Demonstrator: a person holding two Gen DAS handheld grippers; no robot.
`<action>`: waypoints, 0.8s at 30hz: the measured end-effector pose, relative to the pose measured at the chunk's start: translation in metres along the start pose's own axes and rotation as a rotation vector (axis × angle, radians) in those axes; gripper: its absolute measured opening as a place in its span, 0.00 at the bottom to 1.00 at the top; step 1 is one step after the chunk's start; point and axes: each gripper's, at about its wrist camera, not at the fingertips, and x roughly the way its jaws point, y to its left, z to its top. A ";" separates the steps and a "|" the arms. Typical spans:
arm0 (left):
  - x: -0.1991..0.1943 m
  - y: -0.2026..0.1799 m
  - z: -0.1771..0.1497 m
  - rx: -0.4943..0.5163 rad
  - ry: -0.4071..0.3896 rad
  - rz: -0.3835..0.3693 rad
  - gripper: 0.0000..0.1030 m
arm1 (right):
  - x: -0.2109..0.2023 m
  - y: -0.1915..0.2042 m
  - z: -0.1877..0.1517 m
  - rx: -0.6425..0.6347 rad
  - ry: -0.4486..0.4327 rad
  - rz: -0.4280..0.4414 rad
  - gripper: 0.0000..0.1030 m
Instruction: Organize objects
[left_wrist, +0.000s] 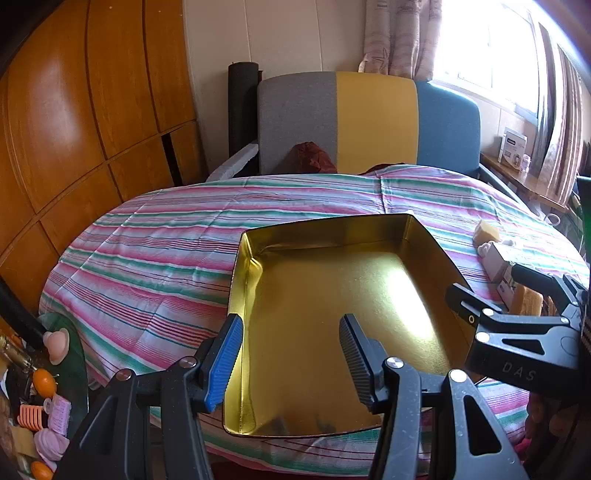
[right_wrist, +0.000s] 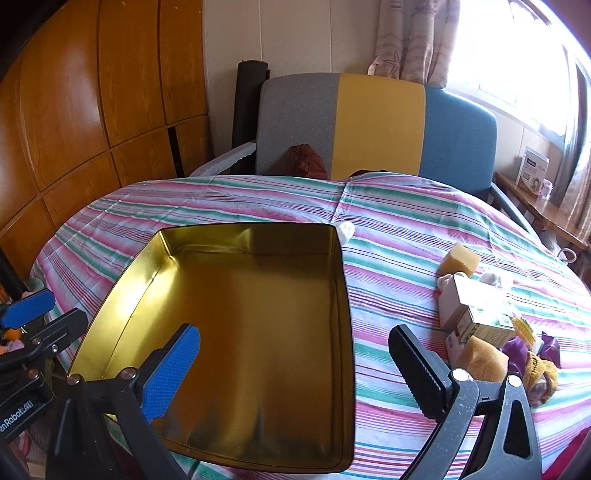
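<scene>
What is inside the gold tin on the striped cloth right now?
Nothing shows inside the gold tin: both views give only its bare, shiny floor and walls. The left gripper and right gripper hide part of the near end, so that strip cannot be checked.

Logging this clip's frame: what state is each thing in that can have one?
Gold tin: open, empty, upright on the striped cloth.
Left gripper: open, straddling the tin's left wall, not clamped.
Right gripper: wide open, holding nothing.
White box: lying among clutter beside the tin.
</scene>
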 end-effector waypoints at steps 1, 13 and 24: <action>0.000 -0.001 0.000 0.002 0.001 -0.001 0.53 | 0.001 0.001 -0.002 0.001 -0.003 0.001 1.00; 0.006 -0.008 0.004 0.011 0.043 -0.155 0.53 | -0.013 -0.140 0.011 -0.025 -0.028 0.040 1.00; 0.025 -0.024 0.021 -0.028 0.141 -0.449 0.63 | -0.011 -0.233 0.043 0.009 -0.045 -0.004 1.00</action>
